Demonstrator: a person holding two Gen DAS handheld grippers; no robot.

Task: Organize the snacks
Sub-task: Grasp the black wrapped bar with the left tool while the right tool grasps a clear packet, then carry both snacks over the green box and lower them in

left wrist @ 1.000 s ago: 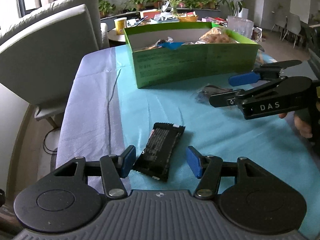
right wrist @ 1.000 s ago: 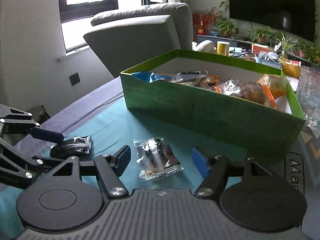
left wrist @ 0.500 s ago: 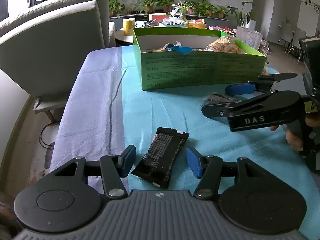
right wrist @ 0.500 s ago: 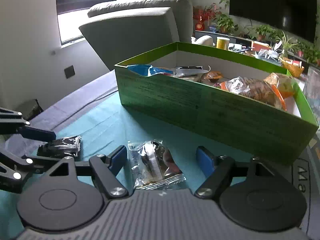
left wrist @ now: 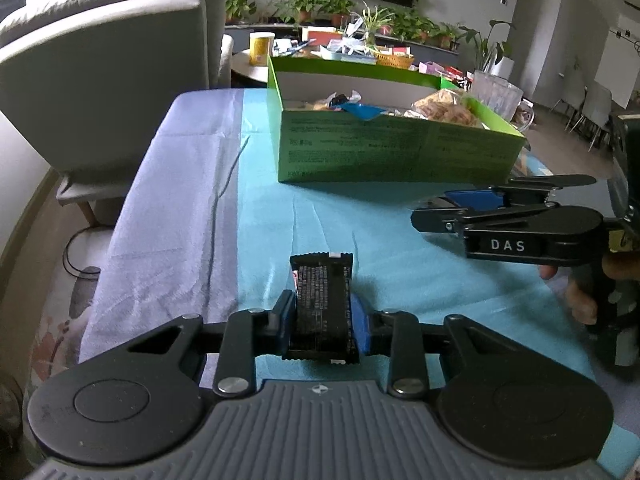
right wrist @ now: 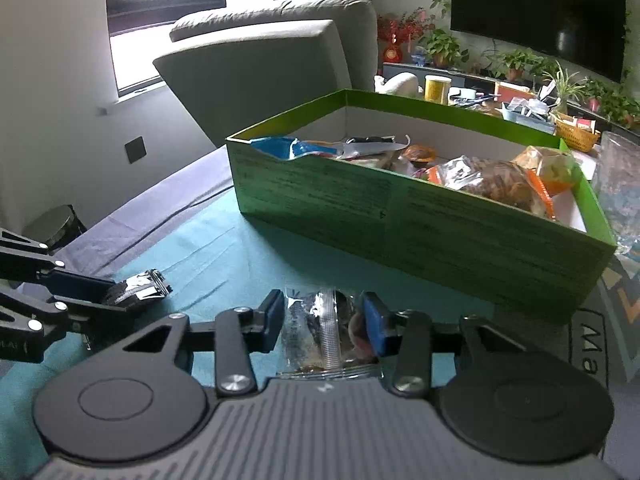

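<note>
While the left tongs (left wrist: 320, 322) are closing, the left wrist view shows their blue pads already pressing both long sides of the black snack bar (left wrist: 322, 300), which lies on the turquoise surface (left wrist: 360, 232) well in front of the green box (left wrist: 396, 148). The right tongs (left wrist: 460, 210) are seen from the side, nearer to the green box, and they carry the white letters "DAS". The bar has small white print, too fine to read, and so has the box wall.

In the right wrist view, the right tongs (right wrist: 324, 320) are closing as well, and their pads touch the sides of a clear snack packet (right wrist: 326, 330) that lies just in front of the green box (right wrist: 420, 216). The box already holds many packets.

To do this step well, I think each grip should become firm before any lifting, because the clear film looks slippery and can crumple. Then both snacks should rise above the box rim before they go over it.
</note>
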